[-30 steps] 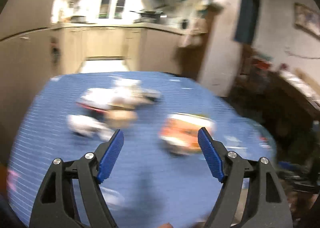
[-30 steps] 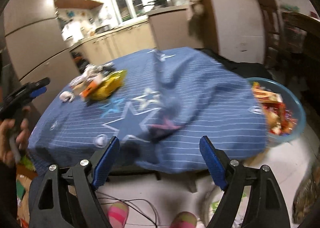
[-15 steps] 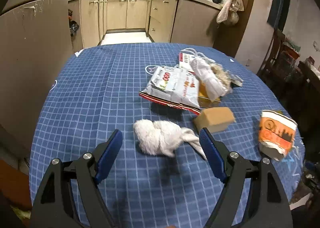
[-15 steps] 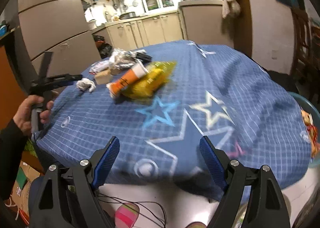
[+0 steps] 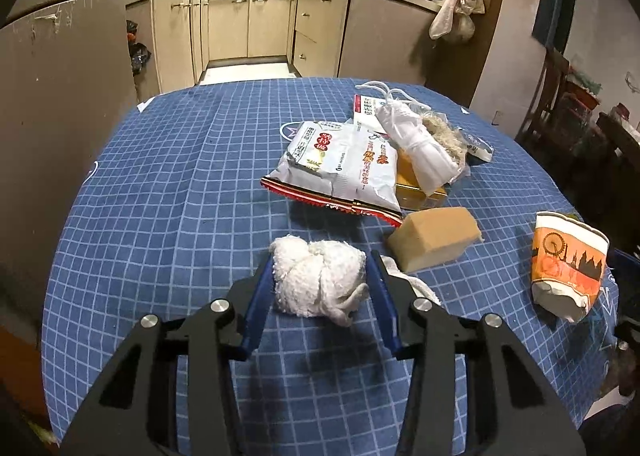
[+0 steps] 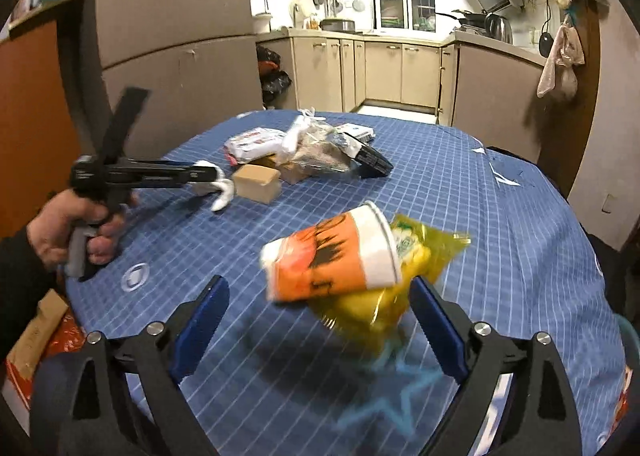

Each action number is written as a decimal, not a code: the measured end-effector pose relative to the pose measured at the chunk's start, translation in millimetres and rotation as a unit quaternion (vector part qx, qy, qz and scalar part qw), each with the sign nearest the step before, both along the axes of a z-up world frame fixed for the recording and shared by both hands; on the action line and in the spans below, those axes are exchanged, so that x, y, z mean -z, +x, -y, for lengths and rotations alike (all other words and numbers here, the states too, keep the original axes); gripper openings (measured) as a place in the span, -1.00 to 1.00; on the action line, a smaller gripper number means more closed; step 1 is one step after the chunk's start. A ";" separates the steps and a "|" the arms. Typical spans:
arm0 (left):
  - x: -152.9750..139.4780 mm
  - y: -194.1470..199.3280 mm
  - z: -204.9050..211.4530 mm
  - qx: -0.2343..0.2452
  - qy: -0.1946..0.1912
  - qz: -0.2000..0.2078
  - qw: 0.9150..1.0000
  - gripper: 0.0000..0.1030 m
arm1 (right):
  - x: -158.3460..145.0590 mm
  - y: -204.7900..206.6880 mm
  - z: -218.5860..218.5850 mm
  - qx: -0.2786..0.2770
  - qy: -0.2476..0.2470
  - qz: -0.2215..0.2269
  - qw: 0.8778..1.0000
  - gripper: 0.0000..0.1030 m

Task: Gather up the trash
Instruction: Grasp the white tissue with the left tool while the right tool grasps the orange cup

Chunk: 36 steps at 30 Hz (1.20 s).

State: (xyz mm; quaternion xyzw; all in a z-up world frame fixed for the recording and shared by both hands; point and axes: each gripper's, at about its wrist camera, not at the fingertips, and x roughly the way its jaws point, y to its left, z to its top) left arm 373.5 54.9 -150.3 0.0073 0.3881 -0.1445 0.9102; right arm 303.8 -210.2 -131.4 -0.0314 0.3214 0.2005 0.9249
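A white cloth wad [image 5: 318, 280] lies on the blue checked tablecloth [image 5: 160, 176]. My left gripper [image 5: 320, 282] is closing on it, and both blue pads touch its sides. From the right wrist view, that left gripper [image 6: 200, 174] is seen side-on, with the wad's tail [image 6: 222, 192] dangling. My right gripper [image 6: 318, 320] is opening wide, its pads touching nothing. Just ahead of its fingertips an orange paper cup [image 6: 332, 256] lies on its side on a yellow plastic bag [image 6: 400, 288]. The cup [image 5: 568, 268] also shows at the table's right edge.
A tan sponge block [image 5: 434, 238] sits just right of the wad. Behind it lie a white snack bag [image 5: 340, 168], a rolled white plastic bag [image 5: 416, 144] and a black item [image 6: 372, 162]. A person's hand [image 6: 68, 232] holds the left gripper. A fridge stands left of the table.
My left gripper came down over the white wad and its jaws narrowed onto it. My right gripper swung across the table to the orange cup and yellow bag, its jaws spreading wider.
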 end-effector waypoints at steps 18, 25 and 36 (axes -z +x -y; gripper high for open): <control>3.4 5.3 3.3 0.002 -0.013 -0.003 1.000 -0.21 | 13.8 20.5 -23.3 0.006 -0.094 0.029 0.995 0.62; -3.6 -15.5 5.8 0.002 -0.024 0.026 0.999 -0.24 | -3.4 -3.6 -16.9 0.025 -0.066 0.072 0.995 0.61; -48.1 -93.9 22.4 -0.031 -0.018 0.126 0.991 -0.24 | -41.8 -61.5 16.9 0.129 -0.035 0.125 0.983 0.62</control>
